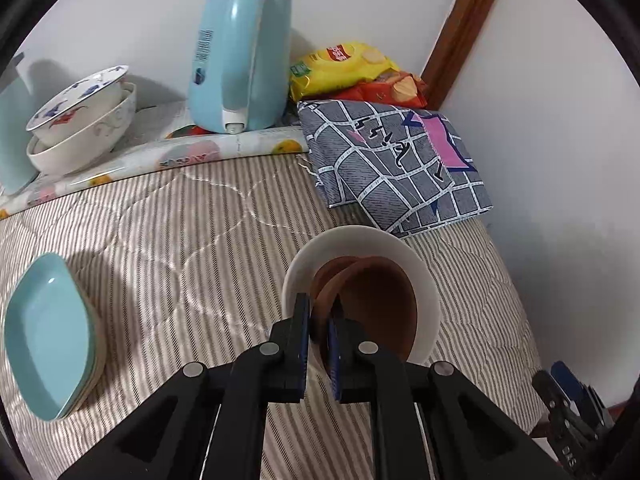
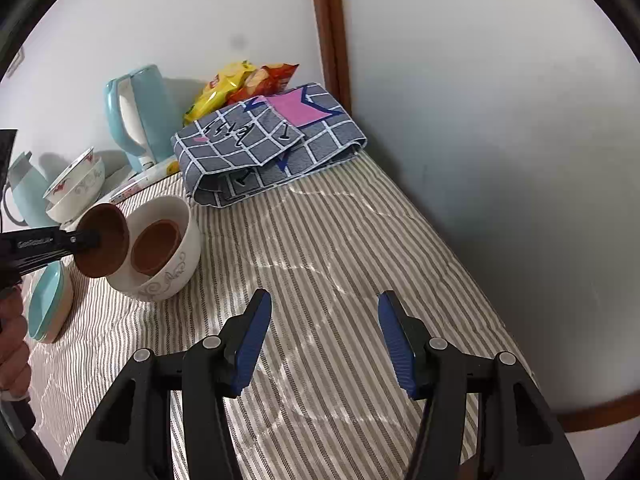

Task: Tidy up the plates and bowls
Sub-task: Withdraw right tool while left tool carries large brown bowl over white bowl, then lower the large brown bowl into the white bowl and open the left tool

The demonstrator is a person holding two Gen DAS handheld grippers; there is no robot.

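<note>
Left wrist view: your left gripper (image 1: 320,320) is clamped on the near rim of a small brown bowl (image 1: 372,308), which hangs tilted over the mouth of the white bowl (image 1: 424,276) standing on the striped bed cover (image 1: 180,240). A second brown bowl is partly visible behind the held one, inside the white bowl. To seat the held bowl well, level its rim, centre it over the bowl already nested, and lower it until it rests before you let go. A stack of teal dishes (image 1: 44,340) lies well to the left; two patterned bowls (image 1: 80,120) sit stacked near the kettle (image 1: 240,60). Right wrist view: your right gripper (image 2: 324,336) hangs above bare cover, fingers apart, holding nothing. The white bowl (image 2: 168,256) with the nested brown bowl (image 2: 154,248) stands well apart to its left, and the held brown bowl (image 2: 104,240) is touching or just above that rim.
</note>
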